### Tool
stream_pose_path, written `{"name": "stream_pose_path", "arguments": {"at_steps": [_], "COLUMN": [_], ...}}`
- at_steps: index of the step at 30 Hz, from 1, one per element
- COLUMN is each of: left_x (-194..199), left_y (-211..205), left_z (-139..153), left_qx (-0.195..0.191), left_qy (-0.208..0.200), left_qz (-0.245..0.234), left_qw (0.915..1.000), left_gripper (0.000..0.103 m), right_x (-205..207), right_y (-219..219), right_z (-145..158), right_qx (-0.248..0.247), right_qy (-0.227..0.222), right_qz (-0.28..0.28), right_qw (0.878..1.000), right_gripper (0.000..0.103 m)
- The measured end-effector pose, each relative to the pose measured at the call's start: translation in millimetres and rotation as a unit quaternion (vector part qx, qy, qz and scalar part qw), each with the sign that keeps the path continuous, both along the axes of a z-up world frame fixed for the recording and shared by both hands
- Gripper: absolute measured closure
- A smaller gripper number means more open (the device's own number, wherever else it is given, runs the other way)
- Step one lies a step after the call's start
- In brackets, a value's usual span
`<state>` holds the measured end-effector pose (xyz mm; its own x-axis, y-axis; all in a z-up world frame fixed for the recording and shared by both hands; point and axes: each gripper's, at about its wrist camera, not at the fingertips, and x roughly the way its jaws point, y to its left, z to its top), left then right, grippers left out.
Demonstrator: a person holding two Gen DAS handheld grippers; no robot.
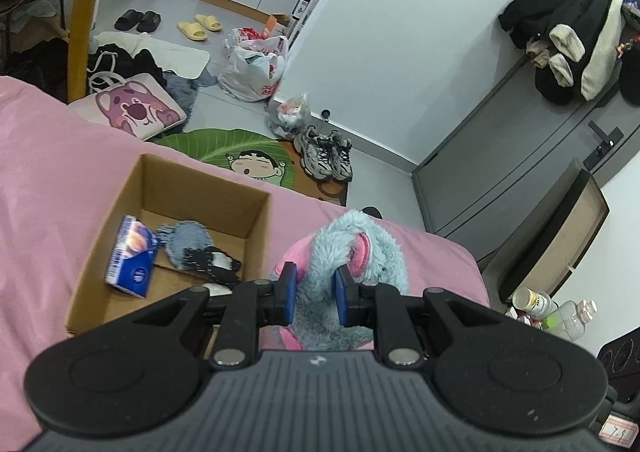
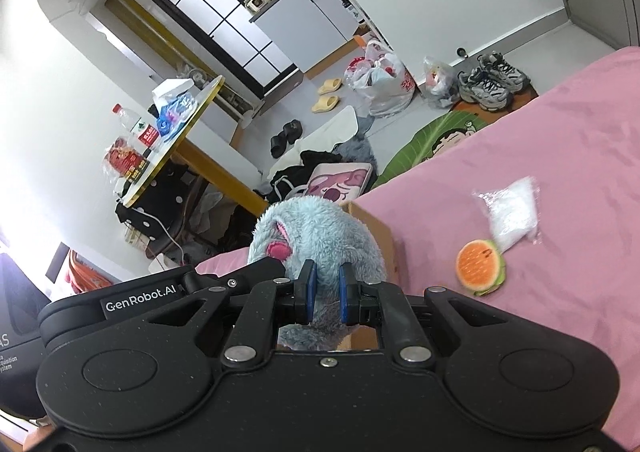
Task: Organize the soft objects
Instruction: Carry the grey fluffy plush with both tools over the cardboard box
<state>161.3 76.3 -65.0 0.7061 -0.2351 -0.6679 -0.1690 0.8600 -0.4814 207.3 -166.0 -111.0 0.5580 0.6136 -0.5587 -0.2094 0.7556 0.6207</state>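
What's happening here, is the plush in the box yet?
Not yet. Both grippers, left and right, have their jaws closed on the blue plush toy, holding it beside the cardboard box on the pink bed. The box already holds a blue packet. An orange round toy and a clear bag lie on the bed.

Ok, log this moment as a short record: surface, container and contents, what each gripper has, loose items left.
surface: pink bedsheet
container: open cardboard box on the bed
box contents: blue packet, grey fuzzy item, black-and-white item
held item: blue plush toy with pink ears, beside the box
left gripper: shut on the plush
right gripper: shut on the plush
loose on bed: orange-and-green round toy, clear plastic bag
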Motion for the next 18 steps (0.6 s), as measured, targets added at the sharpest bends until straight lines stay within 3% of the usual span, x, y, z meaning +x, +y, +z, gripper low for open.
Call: {"name": "stream_pose_path", "arguments": {"at_steps": [18], "left_x": [-13], "left_y": [63], "left_z": [-20], "left_qx": [-0.017], "left_qy": [0.023], "left_qz": [0.048], "left_qw": [0.9984], "left_gripper": [0.084], "right_x": [-5], "right_y": [75], "right_z": [-13], "right_qx": [-0.03], "right_qy": [0.017], "right_qz": [0.027], "right_qw": [0.999], "right_gripper": [0.091]}}
